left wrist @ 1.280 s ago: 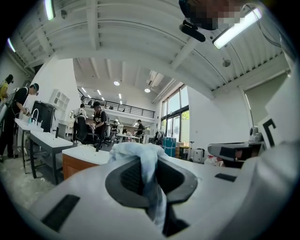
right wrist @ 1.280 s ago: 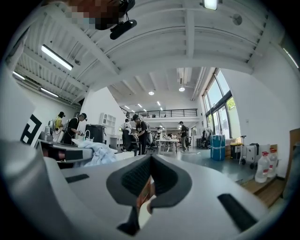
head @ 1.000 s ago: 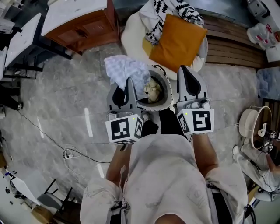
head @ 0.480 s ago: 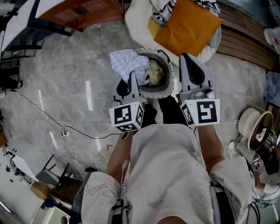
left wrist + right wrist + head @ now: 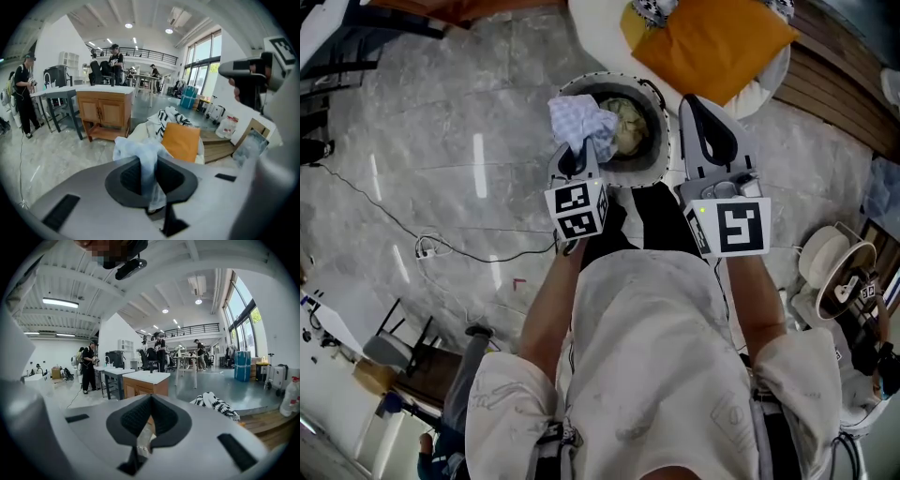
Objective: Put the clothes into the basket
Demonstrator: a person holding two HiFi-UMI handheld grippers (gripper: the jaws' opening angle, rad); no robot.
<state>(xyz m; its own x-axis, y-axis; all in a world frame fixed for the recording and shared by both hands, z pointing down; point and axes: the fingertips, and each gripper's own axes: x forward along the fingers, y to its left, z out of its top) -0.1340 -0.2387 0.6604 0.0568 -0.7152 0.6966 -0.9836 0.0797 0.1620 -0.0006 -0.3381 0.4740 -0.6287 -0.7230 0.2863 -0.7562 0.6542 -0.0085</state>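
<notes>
The round basket (image 5: 661, 155) with a white dotted rim stands on the marble floor just ahead of my feet, and a cream garment (image 5: 630, 122) lies inside it. My left gripper (image 5: 576, 156) is shut on a pale blue checked cloth (image 5: 579, 124), which bunches over the basket's left rim. In the left gripper view the same cloth (image 5: 140, 152) hangs pinched between the jaws of the left gripper (image 5: 148, 161). My right gripper (image 5: 697, 105) hovers over the basket's right rim. Seen from its own camera, the right gripper (image 5: 150, 401) has its jaws together with nothing between them.
An orange cushion (image 5: 717, 37) and a black-and-white patterned cloth (image 5: 652, 9) lie on a white seat beyond the basket. A wooden platform (image 5: 834, 94) runs at right. A cable (image 5: 441, 248) trails over the floor at left. A wooden cabinet (image 5: 105, 110) and people stand farther off.
My left gripper has come down with the blue cloth, from the left of the basket onto its left rim. The right gripper has sunk a little beside the basket.
</notes>
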